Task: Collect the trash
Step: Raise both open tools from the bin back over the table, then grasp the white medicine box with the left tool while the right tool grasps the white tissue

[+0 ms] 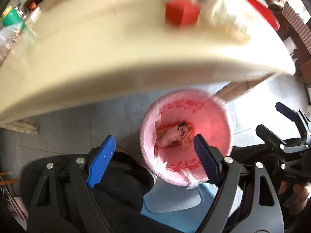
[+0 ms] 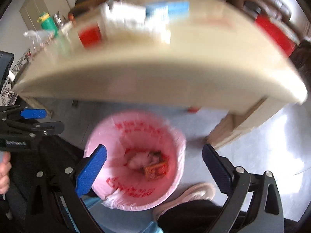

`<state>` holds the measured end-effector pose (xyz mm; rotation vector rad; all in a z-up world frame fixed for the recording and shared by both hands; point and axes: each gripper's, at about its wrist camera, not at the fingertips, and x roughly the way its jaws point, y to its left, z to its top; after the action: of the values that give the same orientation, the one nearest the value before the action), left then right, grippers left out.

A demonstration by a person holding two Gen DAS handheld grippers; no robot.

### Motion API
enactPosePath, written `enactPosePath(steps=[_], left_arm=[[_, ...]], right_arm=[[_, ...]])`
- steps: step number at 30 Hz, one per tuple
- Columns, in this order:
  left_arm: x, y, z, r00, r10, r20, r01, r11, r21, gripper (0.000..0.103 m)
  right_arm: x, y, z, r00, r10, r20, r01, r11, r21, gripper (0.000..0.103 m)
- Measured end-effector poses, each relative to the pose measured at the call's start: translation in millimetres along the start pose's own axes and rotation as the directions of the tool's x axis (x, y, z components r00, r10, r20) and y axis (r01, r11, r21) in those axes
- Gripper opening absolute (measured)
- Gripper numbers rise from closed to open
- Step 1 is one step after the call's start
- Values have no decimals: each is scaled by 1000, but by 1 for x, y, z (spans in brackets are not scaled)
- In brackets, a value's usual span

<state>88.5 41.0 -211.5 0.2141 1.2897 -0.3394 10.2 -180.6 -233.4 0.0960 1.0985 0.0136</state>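
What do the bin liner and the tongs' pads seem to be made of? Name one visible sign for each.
Bin liner: thin pink plastic film, apparently; translucent, crinkled at the rim, printed red.
Pads: blue ribbed pads, likely rubber or plastic; fine ridges, matte.

Bin (image 2: 136,161) on floor before table (image 2: 175,73); trash (image 2: 149,165) inside.

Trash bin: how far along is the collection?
Done: some scraps already lie in the pink-lined bin. In hand: nothing; left gripper and right gripper are both open and empty above it. Left: the red box and cartons sit on the table.
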Motion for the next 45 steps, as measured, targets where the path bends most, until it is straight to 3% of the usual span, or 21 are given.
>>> enactPosePath(steps=[6,9,16,20,26,32,38,45], left_arm=[[-93,13,50,991,4,133,-1,1000,-25,81],[-132,13,76,981,-7,196,12,1000,-22,89],[-171,5,119,973,-75,219,81,997,-19,91],[-164,-4,130,978,-85,191,92,996,-23,91],[-137,-9,144,989,-86,119,91,995,-35,92],[-101,-7,164,993,-108,49,111,991,-73,92],[-63,-1,181,989,-148,1,147,979,-142,91],[-27,5,194,970,-243,-14,233,946,-227,91]], right_arm=[[-55,0,37,991,-21,129,24,999,-21,96],[-78,5,58,982,-30,184,40,998,-48,96],[-131,18,99,942,-26,335,73,989,-128,96],[-145,30,115,921,-44,387,126,974,-190,96],[-130,31,129,940,96,327,-16,971,-238,96],[-110,25,134,938,134,321,-51,966,-254,96],[-75,25,134,957,104,272,-18,953,-301,96],[-33,28,130,975,99,200,-23,936,-351,96]])
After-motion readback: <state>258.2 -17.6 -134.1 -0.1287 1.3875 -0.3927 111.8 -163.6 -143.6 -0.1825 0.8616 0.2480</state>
